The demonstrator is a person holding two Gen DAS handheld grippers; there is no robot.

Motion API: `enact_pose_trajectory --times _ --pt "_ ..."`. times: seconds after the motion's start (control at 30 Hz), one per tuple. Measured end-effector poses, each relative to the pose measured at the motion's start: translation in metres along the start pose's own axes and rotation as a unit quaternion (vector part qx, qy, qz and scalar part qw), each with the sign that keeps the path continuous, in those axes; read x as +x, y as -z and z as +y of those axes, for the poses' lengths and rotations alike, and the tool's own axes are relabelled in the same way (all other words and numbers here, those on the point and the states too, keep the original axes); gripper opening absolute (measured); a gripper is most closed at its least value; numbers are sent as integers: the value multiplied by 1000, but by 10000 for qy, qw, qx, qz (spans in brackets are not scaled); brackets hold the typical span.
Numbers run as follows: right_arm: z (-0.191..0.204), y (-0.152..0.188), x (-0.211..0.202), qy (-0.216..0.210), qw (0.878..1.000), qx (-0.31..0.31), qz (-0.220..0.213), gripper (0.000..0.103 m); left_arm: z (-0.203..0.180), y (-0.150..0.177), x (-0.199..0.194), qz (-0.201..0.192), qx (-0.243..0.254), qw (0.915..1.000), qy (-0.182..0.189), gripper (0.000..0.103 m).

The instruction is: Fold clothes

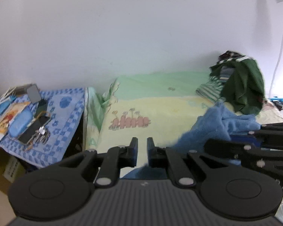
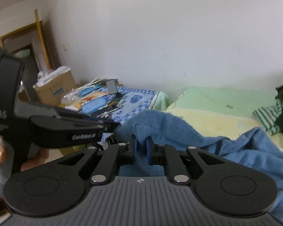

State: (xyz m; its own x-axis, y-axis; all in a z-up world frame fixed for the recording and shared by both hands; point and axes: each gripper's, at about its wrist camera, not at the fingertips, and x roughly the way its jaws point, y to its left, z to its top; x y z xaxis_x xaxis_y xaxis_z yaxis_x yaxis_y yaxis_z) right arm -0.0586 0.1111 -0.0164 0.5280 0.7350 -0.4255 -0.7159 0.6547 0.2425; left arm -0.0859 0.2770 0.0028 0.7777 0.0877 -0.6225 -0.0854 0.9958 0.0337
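Across the bed (image 1: pixel 160 101) our blue towel (image 2: pixel 179 124) hung lifted; our right tongs (image 2: pixel 141 143) pinched its edge, our left tongs (image 1: pixel 142 146) nearly closed, hold unclear. A thin bite might have slipped, dropping the fold.

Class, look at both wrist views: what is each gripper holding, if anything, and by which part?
The right gripper pinches a raised fold of the blue towel. The left gripper looks nearly shut, with blue cloth below it; a hold cannot be told.

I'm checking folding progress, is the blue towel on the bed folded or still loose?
Loose. The blue towel lies rumpled across the bed, one edge lifted between the right tongs; no neat fold shows.
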Motion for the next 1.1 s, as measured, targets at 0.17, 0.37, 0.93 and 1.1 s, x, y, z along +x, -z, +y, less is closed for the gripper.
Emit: enact_pose_trajectory --times 0.17,0.37,0.93,1.1 --pt "-31 -2 24 452 9984 329 69 10 -1 17 20 375 -187 9991 -6 14" --pt "-74 -17 37 717 9928 954 73 9 4 50 50 864 -405 9952 191 38" --pt "-118 -25 95 1228 9898 512 505 12 -52 38 157 1141 -296 9927 261 40" --pt "-132 -11 104 1425 9854 324 878 36 -65 33 165 1106 -107 9938 -16 31"
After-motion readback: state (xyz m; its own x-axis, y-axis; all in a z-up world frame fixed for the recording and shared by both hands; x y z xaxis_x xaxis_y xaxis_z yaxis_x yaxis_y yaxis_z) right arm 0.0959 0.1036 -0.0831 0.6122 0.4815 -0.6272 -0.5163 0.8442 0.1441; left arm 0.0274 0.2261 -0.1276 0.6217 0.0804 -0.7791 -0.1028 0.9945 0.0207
